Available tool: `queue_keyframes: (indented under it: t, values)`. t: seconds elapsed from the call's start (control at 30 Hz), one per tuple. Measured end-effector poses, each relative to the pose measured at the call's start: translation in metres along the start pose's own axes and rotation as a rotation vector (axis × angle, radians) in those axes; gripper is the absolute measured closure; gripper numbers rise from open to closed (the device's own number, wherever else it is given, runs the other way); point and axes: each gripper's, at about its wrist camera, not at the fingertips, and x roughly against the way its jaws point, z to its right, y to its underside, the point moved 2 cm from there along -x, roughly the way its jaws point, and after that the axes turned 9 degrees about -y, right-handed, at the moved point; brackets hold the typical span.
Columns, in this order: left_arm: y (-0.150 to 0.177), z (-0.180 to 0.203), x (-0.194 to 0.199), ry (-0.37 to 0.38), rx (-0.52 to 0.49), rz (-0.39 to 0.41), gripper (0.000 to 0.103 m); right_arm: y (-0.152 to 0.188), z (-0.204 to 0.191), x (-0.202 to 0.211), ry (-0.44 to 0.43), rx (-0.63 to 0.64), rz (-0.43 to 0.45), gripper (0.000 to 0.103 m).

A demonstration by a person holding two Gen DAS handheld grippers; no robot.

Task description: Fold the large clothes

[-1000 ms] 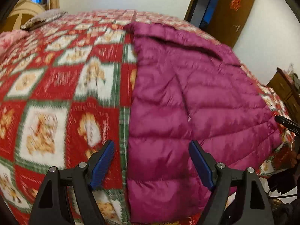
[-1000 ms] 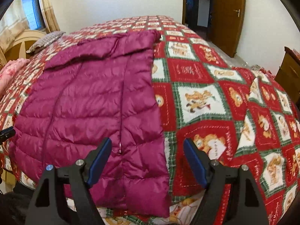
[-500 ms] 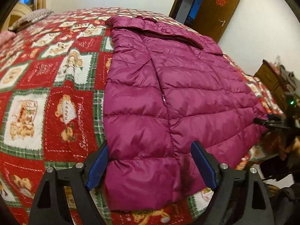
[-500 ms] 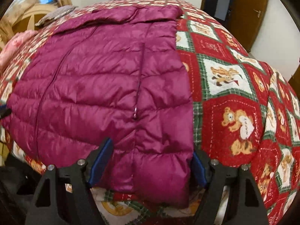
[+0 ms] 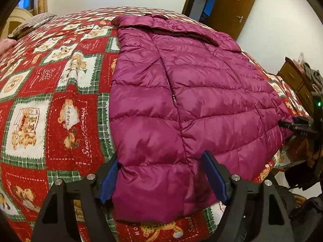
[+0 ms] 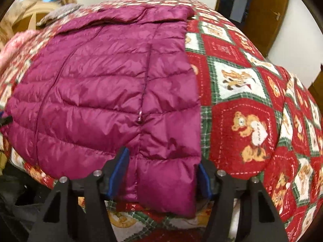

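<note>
Between each gripper's spread blue pads lies a hem corner of the magenta puffer jacket [image 5: 181, 92], flat on the bear-print quilt [image 5: 60, 104]. Left gripper [image 5: 161, 178] straddles one corner, right gripper [image 6: 161, 173] the other; neither has closed on the fabric.

The left black two-finger gripper with blue pads [image 5: 161, 178] sits low and level, its jaws spread wide, one blue pad [image 5: 109, 180] at each side of the fabric edge between them. The right black two-finger gripper with blue pads [image 6: 161, 178] is posed alike, jaws parted, with fabric filling the gap between its pads [image 6: 119, 173].
</note>
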Motion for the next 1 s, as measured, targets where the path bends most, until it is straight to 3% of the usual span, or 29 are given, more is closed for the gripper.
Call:
queue_keyframes:
  t: [0.03,0.07,0.1,0.13,0.4,0.5,0.63,0.67,0.73,0.83,1.0]
  values:
    - [0.000,-0.001,0.001,0.014,0.009,-0.002,0.026,0.000,-0.004,-0.002,0.003,0.021,-0.014,0.045]
    - [0.000,-0.003,0.002,0.031,0.021,0.000,0.031,0.001,-0.007,-0.002,0.014,0.045,-0.021,0.065]
    - [0.000,-0.005,0.005,0.044,0.031,0.001,0.055,0.002,-0.010,-0.002,-0.008,0.058,-0.031,0.078]
    - [0.001,-0.008,0.005,0.056,0.042,-0.006,0.080,0.002,-0.010,-0.001,-0.054,0.038,-0.037,0.084]
    - [0.002,-0.021,-0.001,0.129,0.138,-0.049,0.077,0.008,0.019,0.003,-0.214,-0.165,0.023,0.086]
    - [0.002,-0.024,-0.002,0.175,0.175,-0.060,0.068,0.012,0.018,0.004,-0.208,-0.158,0.023,0.085]
    - [0.003,-0.017,-0.001,0.151,0.165,-0.041,0.067,0.009,0.015,-0.005,-0.186,-0.149,0.004,0.085]
    - [0.003,-0.014,0.001,0.135,0.145,-0.031,0.068,0.008,0.014,-0.006,-0.182,-0.153,0.004,0.087]
    - [0.002,-0.011,0.003,0.094,0.120,-0.018,0.085,0.003,0.016,-0.005,-0.189,-0.161,0.011,0.091]
    - [-0.002,-0.015,0.010,0.135,0.134,-0.003,0.095,0.002,0.015,0.011,-0.224,-0.156,0.063,0.094]
    - [-0.019,-0.013,0.045,0.232,0.126,0.109,0.096,-0.002,0.016,0.044,-0.332,-0.184,0.169,0.095]
